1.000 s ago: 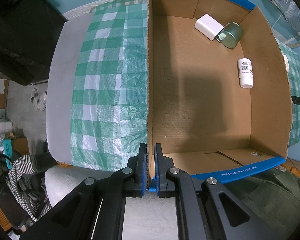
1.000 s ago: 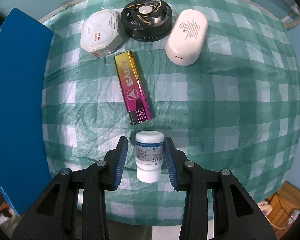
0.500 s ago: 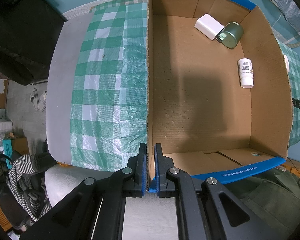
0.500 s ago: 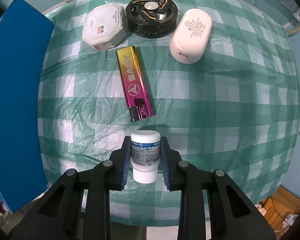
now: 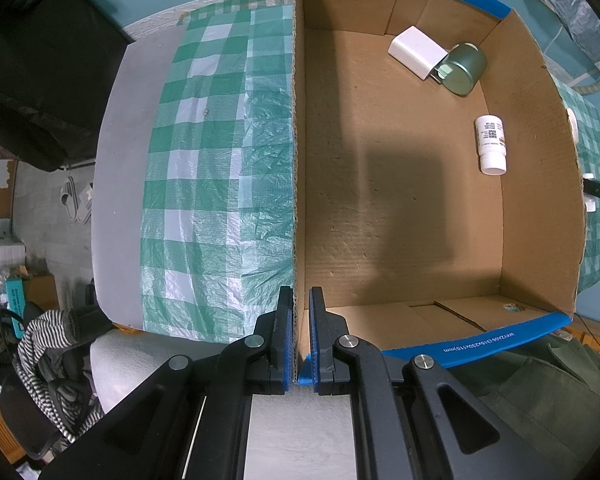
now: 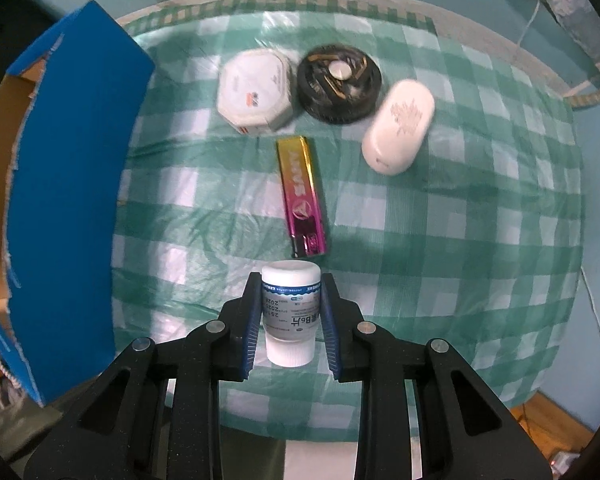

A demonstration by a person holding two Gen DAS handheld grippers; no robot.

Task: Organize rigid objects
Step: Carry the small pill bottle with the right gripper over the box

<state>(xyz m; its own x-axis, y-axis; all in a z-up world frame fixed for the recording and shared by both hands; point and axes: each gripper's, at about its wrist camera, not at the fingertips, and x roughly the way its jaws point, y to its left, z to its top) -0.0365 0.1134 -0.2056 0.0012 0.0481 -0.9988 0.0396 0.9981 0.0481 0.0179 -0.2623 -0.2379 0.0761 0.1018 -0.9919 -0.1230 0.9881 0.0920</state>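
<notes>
My right gripper (image 6: 289, 304) is shut on a small white pill bottle (image 6: 290, 316) and holds it above the green checked cloth (image 6: 440, 220). Beyond it on the cloth lie a pink and gold lighter (image 6: 302, 196), a white hexagonal box (image 6: 254, 92), a black round disc (image 6: 339, 84) and a white oval case (image 6: 398, 127). My left gripper (image 5: 298, 316) is shut on the left wall of the open cardboard box (image 5: 298, 160). Inside that box lie a white charger (image 5: 416, 54), a green tin (image 5: 462, 68) and another white bottle (image 5: 491, 144).
The cardboard box (image 6: 72, 208) shows its blue outer side at the left of the right wrist view. The table's grey edge (image 5: 118, 184) runs left of the cloth, with a chair and striped clothing (image 5: 40, 348) below it. Green fabric (image 5: 540, 384) lies by the box's near corner.
The right gripper closed its fingers on the white pill bottle and lifted it off the cloth; the table objects now look smaller and farther. The left gripper and the box stayed still.
</notes>
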